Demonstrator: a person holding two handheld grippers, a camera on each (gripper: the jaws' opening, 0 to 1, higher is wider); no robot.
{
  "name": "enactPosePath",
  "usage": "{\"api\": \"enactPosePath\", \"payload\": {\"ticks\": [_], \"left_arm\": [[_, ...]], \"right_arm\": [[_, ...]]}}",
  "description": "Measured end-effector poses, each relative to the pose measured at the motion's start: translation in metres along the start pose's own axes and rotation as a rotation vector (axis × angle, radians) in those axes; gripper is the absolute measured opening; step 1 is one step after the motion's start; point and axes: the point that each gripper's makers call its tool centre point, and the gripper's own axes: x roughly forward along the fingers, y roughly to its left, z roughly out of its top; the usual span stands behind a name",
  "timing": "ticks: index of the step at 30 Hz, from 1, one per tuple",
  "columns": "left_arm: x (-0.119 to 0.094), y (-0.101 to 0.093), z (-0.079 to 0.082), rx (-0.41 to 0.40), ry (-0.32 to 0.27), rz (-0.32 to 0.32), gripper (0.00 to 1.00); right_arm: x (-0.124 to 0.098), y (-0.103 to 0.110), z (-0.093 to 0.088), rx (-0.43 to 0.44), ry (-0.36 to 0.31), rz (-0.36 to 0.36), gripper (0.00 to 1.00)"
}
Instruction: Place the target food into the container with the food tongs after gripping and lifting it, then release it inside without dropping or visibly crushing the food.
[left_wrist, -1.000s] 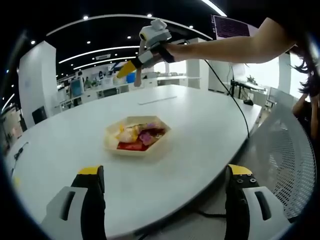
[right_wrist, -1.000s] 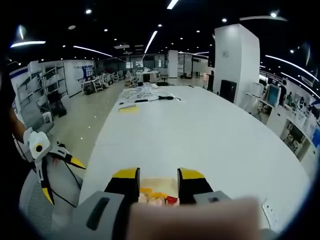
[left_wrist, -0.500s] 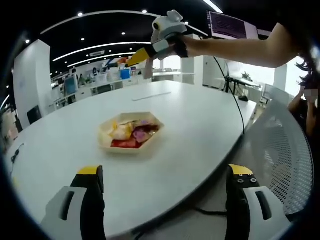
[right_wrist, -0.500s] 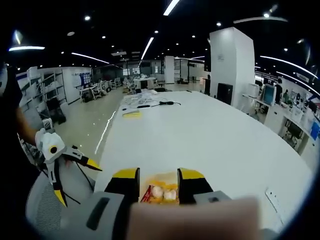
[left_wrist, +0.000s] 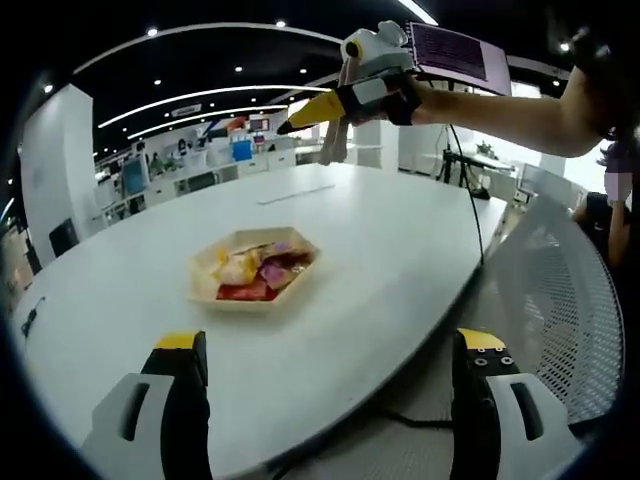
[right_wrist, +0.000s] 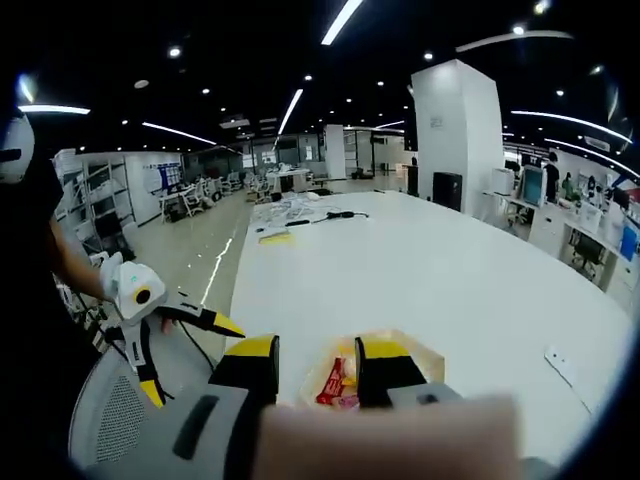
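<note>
A shallow hexagonal tray (left_wrist: 205, 285) sits on the white table (left_wrist: 380, 260) and holds mixed food (left_wrist: 255, 272) in yellow, purple and red pieces. My left gripper (left_wrist: 330, 340) is low at the table's near edge, jaws wide apart and empty. A person's arm holds my right gripper (left_wrist: 303, 145) high above the table's far side. In the right gripper view the right gripper (right_wrist: 320, 350) has a narrow gap between its jaws with nothing in it. The tray (right_wrist: 425, 350) and food (right_wrist: 335, 380) show through that gap, far below. The left gripper (right_wrist: 185, 358) appears lower left, jaws spread.
A white mesh chair (left_wrist: 570, 300) stands by the table's right edge, and a black cable (left_wrist: 470, 200) runs across the table there. Papers and cables (right_wrist: 300, 210) lie at the table's far end. A small flat object (right_wrist: 565, 365) lies on the table's right side.
The right gripper has moved right and up in the left gripper view. In the right gripper view more of the tray and food now shows between its jaws.
</note>
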Motion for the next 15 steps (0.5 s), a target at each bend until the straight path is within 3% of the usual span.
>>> {"api": "enactPosePath", "payload": {"ticks": [4,9,12,15], "left_arm": [[-0.002,-0.002,0.007,0.065,0.014,-0.036,0.97],[0.004,0.006,0.049,0.006,-0.092,-0.099,0.96],[0.009,0.008,0.063,0.0,-0.12,-0.121,0.95],[0.016,0.0,0.08,-0.037,-0.165,-0.185,0.93]], "right_arm": [[-0.013,0.008,0.002,0.023,-0.039,-0.013,0.29],[-0.024,0.015,0.004,0.038,-0.069,-0.033,0.29],[-0.029,0.018,0.007,0.06,-0.1,-0.041,0.29],[-0.032,0.021,0.007,0.063,-0.111,-0.051,0.29]]}}
